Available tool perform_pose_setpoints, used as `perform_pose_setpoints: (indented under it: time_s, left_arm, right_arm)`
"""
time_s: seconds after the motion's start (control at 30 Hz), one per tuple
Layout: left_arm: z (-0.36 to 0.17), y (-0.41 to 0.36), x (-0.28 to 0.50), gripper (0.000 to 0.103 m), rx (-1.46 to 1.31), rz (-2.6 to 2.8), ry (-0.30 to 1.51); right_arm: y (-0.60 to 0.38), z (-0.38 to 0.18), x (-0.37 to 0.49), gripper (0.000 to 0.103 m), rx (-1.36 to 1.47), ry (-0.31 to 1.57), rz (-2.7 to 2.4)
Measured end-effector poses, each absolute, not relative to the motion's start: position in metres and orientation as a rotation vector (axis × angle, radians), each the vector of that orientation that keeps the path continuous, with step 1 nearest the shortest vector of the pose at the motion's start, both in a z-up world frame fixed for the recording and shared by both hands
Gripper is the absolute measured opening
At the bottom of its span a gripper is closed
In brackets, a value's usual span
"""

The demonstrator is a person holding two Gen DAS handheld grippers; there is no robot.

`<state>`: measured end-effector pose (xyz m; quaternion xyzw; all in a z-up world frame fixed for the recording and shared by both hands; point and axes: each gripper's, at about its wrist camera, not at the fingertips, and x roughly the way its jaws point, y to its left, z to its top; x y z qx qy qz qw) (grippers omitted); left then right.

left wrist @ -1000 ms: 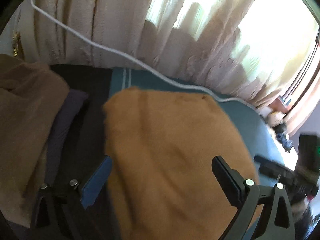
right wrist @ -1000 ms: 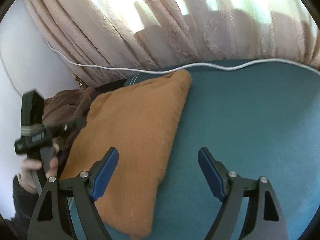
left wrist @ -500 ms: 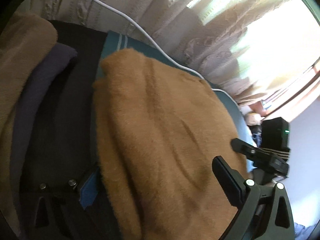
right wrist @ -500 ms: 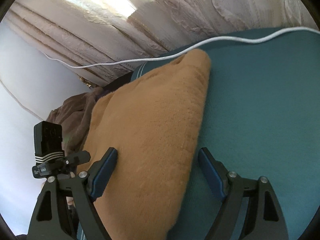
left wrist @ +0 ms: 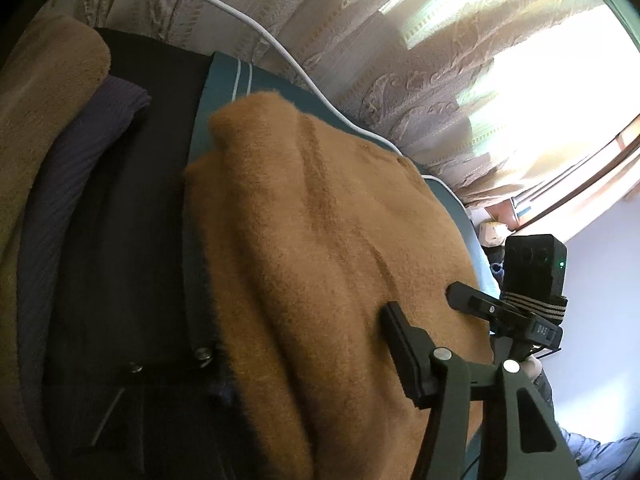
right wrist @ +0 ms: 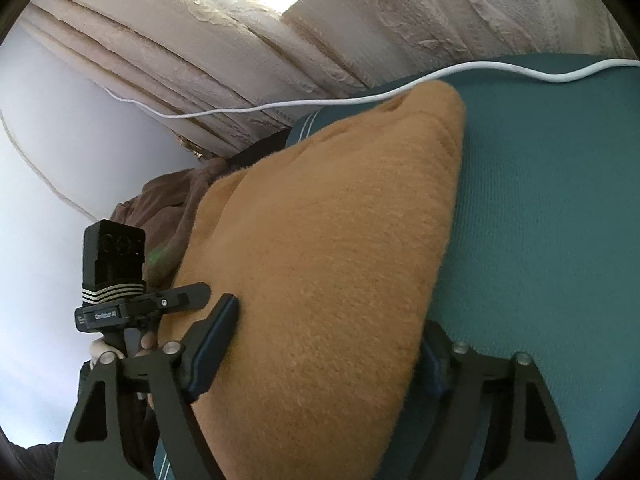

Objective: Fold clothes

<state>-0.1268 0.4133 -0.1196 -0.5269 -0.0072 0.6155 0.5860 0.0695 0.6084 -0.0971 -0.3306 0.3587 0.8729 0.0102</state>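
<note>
Left wrist view is showing the left gripper (left wrist: 304,344) and right gripper (right wrist: 320,348) both straddling, fingers wide, the folded tan sweater (right wrist: 340,240) lying on the teal bed (right wrist: 540,200), likely readying a closing pinch for another fold or a lift.

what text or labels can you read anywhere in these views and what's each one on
"DAS": partly legible white characters on the right gripper's black mount, under its camera block, in the left wrist view; reading uncertain.
A white label on the left gripper's mount, below its camera block, in the right wrist view: too blurred to read.
No print shows on the tan garment, curtain or teal cover.
</note>
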Motion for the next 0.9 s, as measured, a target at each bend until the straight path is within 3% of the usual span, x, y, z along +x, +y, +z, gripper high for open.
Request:
perform_pose_setpoints:
  time_s: [0.1, 0.33, 0.4, 0.5, 0.9]
  left_arm:
    - [-0.118, 0.413, -0.125, 0.06, -1.225, 1.447, -0.007]
    - [-0.116, 0.41, -0.126, 0.056, -1.233, 1.454, -0.024]
    - [-0.111, 0.408, -0.124, 0.045, -1.229, 1.466, -0.021]
    - [-0.101, 0.406, -0.118, 0.041, -1.218, 1.483, -0.01]
    - [-0.043, 0.443, -0.012, 0.039, -1.084, 1.363, 0.089]
  right_arm:
    - [0.606, -0.093, 0.073, 0.067, -1.004, 1.122, 2.742]
    - [0.613, -0.103, 0.064, 0.072, -0.988, 1.203, 2.737]
    - [0.61, -0.097, 0.066, 0.061, -0.969, 1.17, 2.746]
    - [0.604, -0.084, 0.074, 0.051, -0.909, 1.159, 2.773]
    - [0.594, -0.01, 0.182, 0.049, -0.685, 0.995, 2.817]
